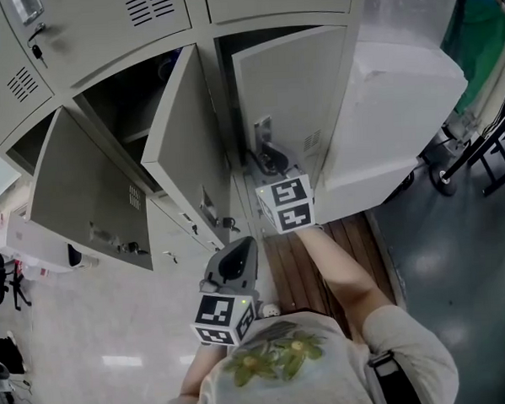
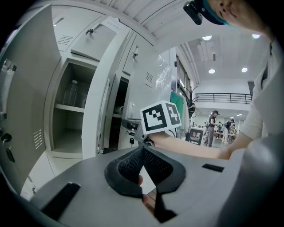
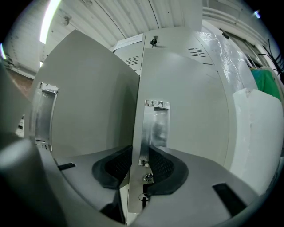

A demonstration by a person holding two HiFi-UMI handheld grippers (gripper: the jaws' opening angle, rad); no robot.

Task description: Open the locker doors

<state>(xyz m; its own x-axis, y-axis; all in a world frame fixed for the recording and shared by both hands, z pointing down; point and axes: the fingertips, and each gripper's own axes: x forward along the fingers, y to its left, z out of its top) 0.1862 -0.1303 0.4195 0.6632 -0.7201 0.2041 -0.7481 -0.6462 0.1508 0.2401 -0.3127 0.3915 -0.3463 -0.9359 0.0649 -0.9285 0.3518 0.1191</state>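
A bank of grey lockers fills the head view. Three lower doors stand swung out: the left door (image 1: pixel 79 193), the middle door (image 1: pixel 181 133) and the right door (image 1: pixel 293 93). My right gripper (image 1: pixel 267 161) is shut on the free edge of the right door (image 3: pixel 177 102). Its pads clamp the door edge beside the shiny metal latch plate (image 3: pixel 156 126), right gripper (image 3: pixel 141 156). My left gripper (image 1: pixel 241 248) hangs lower, away from the lockers. Its jaws are shut and hold nothing, left gripper (image 2: pixel 142 153). The locker beyond it (image 2: pixel 71 119) is open and shows a shelf.
A large white plastic-wrapped box (image 1: pixel 400 113) stands just right of the lockers. Wooden slats (image 1: pixel 302 262) lie on the floor under my right arm. Black chair legs (image 1: pixel 486 151) are at far right. Upper locker doors (image 1: pixel 99 19) are closed, and keys hang from the middle door's lock (image 1: pixel 228 223).
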